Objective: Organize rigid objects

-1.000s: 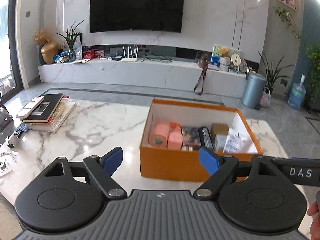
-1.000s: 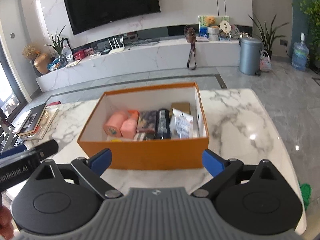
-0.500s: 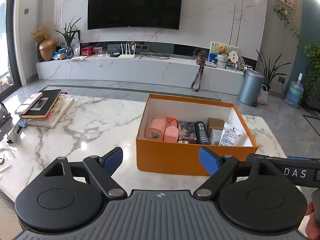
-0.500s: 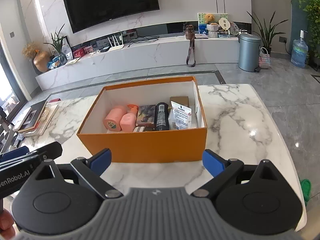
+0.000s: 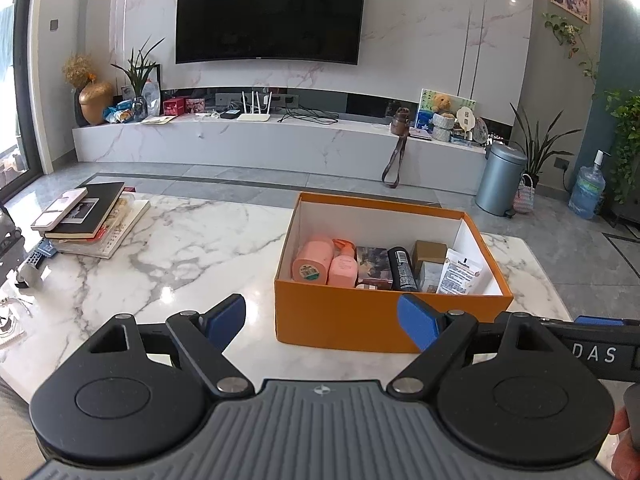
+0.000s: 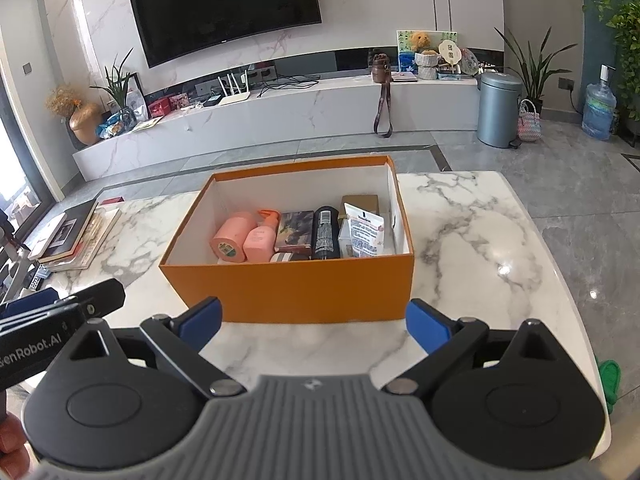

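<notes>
One orange box (image 6: 288, 292) set on marble table (image 6: 480, 248), ahead of both grippers. Inside: two pink items, one black bottle (image 6: 326, 232), one white tube (image 6: 364, 236). Left gripper (image 5: 320, 318), right gripper (image 6: 314, 320): jaws spread, nothing held.

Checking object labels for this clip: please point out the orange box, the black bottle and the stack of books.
orange box (image 6: 292, 292), right wrist view, front wall.
black bottle (image 6: 326, 234), right wrist view, label on its body.
stack of books (image 5: 94, 210), left wrist view, black top cover.
</notes>
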`<state>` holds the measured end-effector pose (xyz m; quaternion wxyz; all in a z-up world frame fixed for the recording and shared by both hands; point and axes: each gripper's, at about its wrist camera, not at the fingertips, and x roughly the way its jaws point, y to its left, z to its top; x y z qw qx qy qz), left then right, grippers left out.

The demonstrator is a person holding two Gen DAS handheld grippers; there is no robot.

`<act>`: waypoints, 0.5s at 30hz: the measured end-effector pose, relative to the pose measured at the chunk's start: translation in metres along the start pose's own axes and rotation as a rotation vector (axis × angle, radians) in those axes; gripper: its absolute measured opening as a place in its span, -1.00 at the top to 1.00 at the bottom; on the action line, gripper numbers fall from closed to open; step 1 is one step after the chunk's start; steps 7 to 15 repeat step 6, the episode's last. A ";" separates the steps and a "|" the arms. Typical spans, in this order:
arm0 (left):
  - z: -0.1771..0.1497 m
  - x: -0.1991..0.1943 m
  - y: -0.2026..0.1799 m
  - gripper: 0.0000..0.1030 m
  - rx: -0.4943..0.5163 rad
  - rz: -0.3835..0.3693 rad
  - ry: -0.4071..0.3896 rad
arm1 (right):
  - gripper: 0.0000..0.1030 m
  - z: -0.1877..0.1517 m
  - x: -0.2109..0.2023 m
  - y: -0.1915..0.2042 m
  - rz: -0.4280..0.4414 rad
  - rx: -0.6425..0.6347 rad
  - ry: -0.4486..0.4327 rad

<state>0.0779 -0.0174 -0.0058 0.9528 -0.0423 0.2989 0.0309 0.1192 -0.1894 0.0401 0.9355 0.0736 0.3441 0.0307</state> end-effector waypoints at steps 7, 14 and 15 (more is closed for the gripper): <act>0.000 -0.004 -0.001 -0.95 0.007 -0.016 -0.005 | -0.91 -0.001 -0.004 -0.001 0.001 0.000 -0.005; 0.000 -0.004 -0.001 -0.95 0.007 -0.016 -0.005 | -0.91 -0.001 -0.004 -0.001 0.001 0.000 -0.005; 0.000 -0.004 -0.001 -0.95 0.007 -0.016 -0.005 | -0.91 -0.001 -0.004 -0.001 0.001 0.000 -0.005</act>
